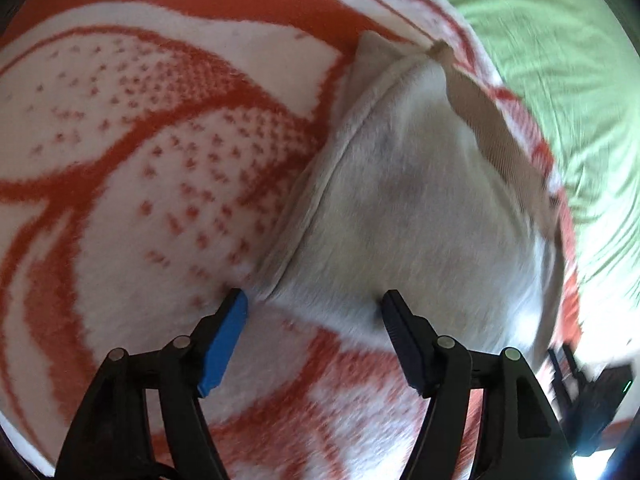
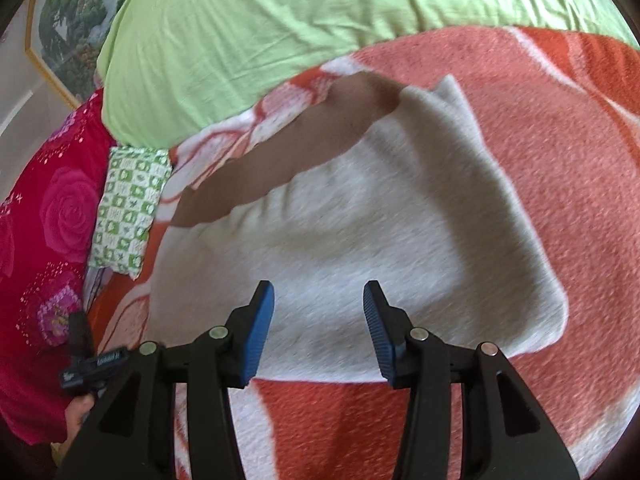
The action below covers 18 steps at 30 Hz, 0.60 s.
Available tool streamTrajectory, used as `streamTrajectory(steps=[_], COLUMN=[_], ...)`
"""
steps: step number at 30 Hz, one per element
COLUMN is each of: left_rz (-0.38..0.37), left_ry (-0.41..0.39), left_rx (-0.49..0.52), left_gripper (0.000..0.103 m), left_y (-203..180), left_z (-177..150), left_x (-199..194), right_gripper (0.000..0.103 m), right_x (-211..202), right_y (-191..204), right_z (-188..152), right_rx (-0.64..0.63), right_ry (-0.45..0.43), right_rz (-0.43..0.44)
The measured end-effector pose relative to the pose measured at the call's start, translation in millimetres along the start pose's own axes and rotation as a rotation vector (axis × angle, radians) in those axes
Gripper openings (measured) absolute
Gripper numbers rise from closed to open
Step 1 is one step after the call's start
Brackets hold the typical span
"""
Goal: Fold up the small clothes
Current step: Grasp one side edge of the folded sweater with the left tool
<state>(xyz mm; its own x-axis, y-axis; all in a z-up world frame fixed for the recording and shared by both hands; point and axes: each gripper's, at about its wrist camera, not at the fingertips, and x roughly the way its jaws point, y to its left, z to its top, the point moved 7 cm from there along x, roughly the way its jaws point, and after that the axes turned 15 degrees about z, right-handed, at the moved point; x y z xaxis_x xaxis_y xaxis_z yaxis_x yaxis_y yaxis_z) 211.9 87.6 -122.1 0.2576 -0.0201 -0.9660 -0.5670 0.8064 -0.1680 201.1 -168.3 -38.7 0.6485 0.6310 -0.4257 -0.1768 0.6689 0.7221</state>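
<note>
The white garment (image 2: 360,232) lay flat on an orange-and-white blanket (image 2: 540,128) on the bed, a tan band (image 2: 304,148) along its edge toward 10 o'clock in the right wrist view. The right gripper (image 2: 319,294) hung over the garment's near edge, jaws partly apart, nothing between them. The left gripper (image 1: 314,300) stood wide apart and pointed steeply down; its blue pad (image 1: 224,344) sat over the blanket just beside the garment's seam, its other finger over the white cloth, gripping nothing. In the left view the garment ran from the jaws toward 1 o'clock. A green sheet (image 2: 280,20) lay beyond the blanket at 12 o'clock. A green-patterned cloth (image 2: 128,208) lay at 9 o'clock, beside a red rose fabric (image 2: 48,216).
</note>
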Motion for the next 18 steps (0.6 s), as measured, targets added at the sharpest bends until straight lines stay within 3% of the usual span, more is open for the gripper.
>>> streamTrajectory(steps=[6, 7, 8, 9, 12, 15, 18], left_rz=[-0.054, -0.050, -0.053, -0.082, -0.078, -0.073, -0.132], left_ry=[0.013, 0.008, -0.010, -0.013, -0.032, -0.119, -0.227], left_rx=[-0.189, -0.182, -0.155, -0.120, -0.050, 0.023, 0.155], left_gripper=[0.076, 0.069, 0.055, 0.016, 0.014, 0.013, 0.012], left_y=[0, -3, -8, -18, -32, -54, -95], left_z=[22, 24, 27, 30, 35, 35, 26], left_x=[11, 11, 9, 9, 1, -27, -68], right_gripper=[0.048, 0.048, 0.048, 0.048, 0.048, 0.048, 0.048], right_x=[8, 8, 9, 10, 10, 7, 1], right_y=[1, -1, -3, -5, -9, -11, -12], right_z=[-10, -11, -11, -11, -9, -4, 6], right_rx=[0.013, 0.015, 0.020, 0.024, 0.036, 0.042, 0.043], right_ry=[0.029, 0.029, 0.031, 0.032, 0.030, 0.020, -0.001], right_rz=[0.012, 0.012, 0.012, 0.012, 0.013, 0.022, 0.038])
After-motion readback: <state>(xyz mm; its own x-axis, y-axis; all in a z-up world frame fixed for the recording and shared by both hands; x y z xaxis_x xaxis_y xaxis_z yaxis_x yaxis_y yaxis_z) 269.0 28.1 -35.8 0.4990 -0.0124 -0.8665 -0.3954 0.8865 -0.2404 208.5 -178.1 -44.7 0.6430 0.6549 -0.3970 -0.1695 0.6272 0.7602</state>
